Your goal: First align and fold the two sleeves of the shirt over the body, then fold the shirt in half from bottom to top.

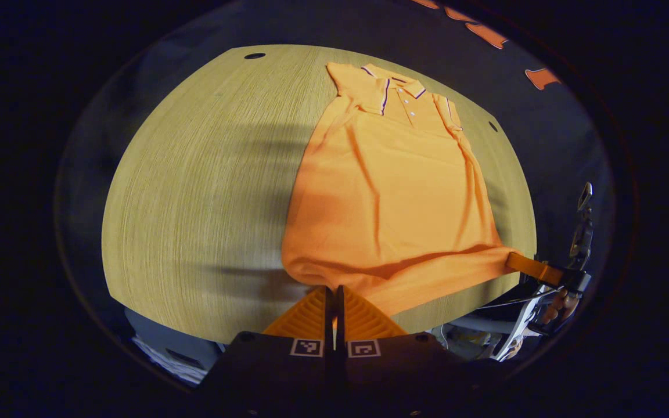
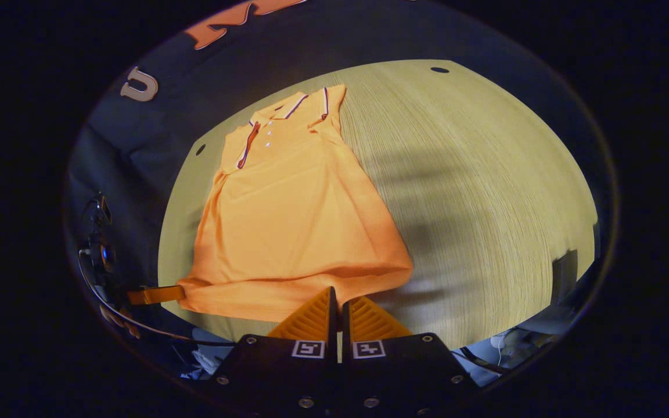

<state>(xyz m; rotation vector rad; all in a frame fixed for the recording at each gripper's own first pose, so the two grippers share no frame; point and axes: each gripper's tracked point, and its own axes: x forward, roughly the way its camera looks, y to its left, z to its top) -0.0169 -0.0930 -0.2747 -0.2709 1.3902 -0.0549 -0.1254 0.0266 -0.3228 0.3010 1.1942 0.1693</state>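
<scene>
On a pale wood-grain table [image 1: 195, 191], spread flat with collar at the far edge: an orange polo shirt [image 1: 392, 197], both short sleeves already folded in over the body, dark-trimmed collar [image 1: 395, 81] and white-buttoned placket facing up. Near the table's far corners, small dark holes [image 1: 254, 56]. At the near edge, hem lifted slightly off the wood and bunched into a ridge between two pinch points. In the left gripper view, low and centred, the left gripper [image 1: 334, 290], jaws pressed together on the hem's left corner, cloth caught between the fingers; out at the right rim, the right gripper [image 1: 535, 268] reaching in level from beyond the table edge, clamped on the opposite corner, fingers of a hand [image 1: 561, 305] wrapped around its handle. In the right gripper view, the same scene mirrored: shirt [image 2: 294, 220] lying on the table [image 2: 485, 191], right gripper [image 2: 337, 293] closed on the hem's right corner, left gripper [image 2: 157, 295] at the left rim gripping the far corner.
</scene>
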